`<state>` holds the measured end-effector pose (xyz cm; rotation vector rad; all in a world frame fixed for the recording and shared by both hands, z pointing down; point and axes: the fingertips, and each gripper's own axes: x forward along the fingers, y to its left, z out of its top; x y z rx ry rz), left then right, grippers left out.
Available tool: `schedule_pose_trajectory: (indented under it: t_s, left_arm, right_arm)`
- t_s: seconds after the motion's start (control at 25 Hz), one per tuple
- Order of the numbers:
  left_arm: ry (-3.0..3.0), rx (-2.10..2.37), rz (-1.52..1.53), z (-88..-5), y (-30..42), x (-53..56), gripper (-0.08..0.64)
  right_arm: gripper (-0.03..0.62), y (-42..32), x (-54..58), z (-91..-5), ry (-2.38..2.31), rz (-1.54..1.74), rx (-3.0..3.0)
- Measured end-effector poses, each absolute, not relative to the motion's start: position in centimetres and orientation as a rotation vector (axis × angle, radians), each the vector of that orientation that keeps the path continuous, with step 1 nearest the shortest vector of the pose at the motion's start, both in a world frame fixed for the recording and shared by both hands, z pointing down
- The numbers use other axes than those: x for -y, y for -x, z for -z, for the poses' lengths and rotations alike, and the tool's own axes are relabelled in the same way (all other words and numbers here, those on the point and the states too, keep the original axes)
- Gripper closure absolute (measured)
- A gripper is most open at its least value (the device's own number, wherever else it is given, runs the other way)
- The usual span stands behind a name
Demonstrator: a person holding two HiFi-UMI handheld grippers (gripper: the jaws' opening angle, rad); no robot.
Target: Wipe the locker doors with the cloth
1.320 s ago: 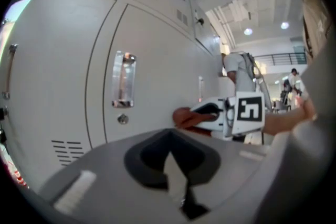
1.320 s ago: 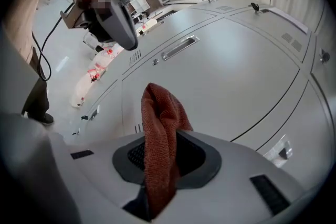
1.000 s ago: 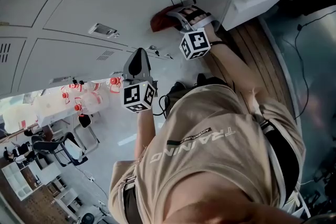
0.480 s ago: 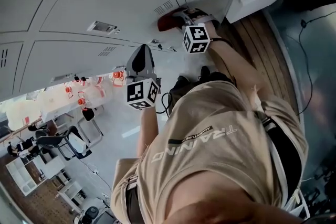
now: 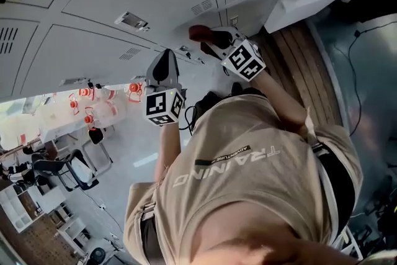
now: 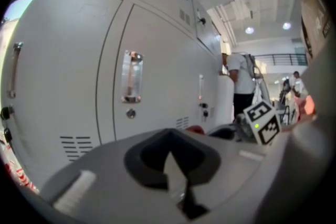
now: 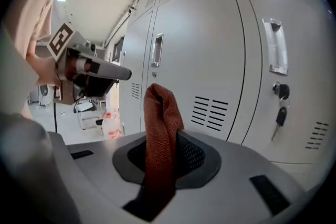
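Rust-red cloth (image 7: 160, 128), woven, folded into an upright wad: pinched by the right gripper (image 7: 164, 162), jaws closed on its lower part so the free fold stands out ahead as a wiping pad.
Position: pad faces a grey locker door (image 7: 210, 44), near that door's edge seam and level with its vent slots (image 7: 210, 113). Whether it touches the metal cannot be told.
Left gripper (image 6: 176, 168): jaws together, nothing between them. It is held back beside the right one and aimed at the same locker bank, probably kept free so as not to get in the wiper's way.
Obstructions on the doors: raised handle plates (image 7: 274, 52) and a key hanging in its lock (image 7: 281, 115), likely to snag the cloth.
Surroundings: red-capped bottles (image 5: 99, 112) on a table, a chair (image 5: 68, 174), and a standing person (image 6: 242, 81) further along the lockers, all well apart.
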<state>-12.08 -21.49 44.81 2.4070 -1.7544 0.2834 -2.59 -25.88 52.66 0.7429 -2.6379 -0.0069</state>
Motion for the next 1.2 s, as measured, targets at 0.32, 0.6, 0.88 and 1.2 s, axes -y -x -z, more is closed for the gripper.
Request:
schedule_pose_trajectory:
  t_s: [0.32, 0.6, 0.88, 1.2]
  left_arm:
    - [-2.489, 1.714, -0.278, -41.9, 12.6, 21.5, 0.554]
    - [-2.499, 1.757, -0.213, -40.8, 14.3, 20.4, 0.554]
    - [-2.480, 1.766, -0.181, -41.2, 15.9, 19.3, 0.554]
    - [-2.460, 1.774, -0.128, -41.9, 17.1, 19.2, 0.554]
  right_arm:
    - [0.526, 2.1, 23.0, -49.1, -0.821, 0.060, 2.659]
    - [0.526, 3.3, 22.1, -45.7, -0.943, 0.070, 2.782]
    - [0.526, 5.3, 21.4, -42.5, -0.919, 0.042, 2.871]
    - [0.526, 5.5, 20.8, -42.8, -0.941, 0.049, 2.825]
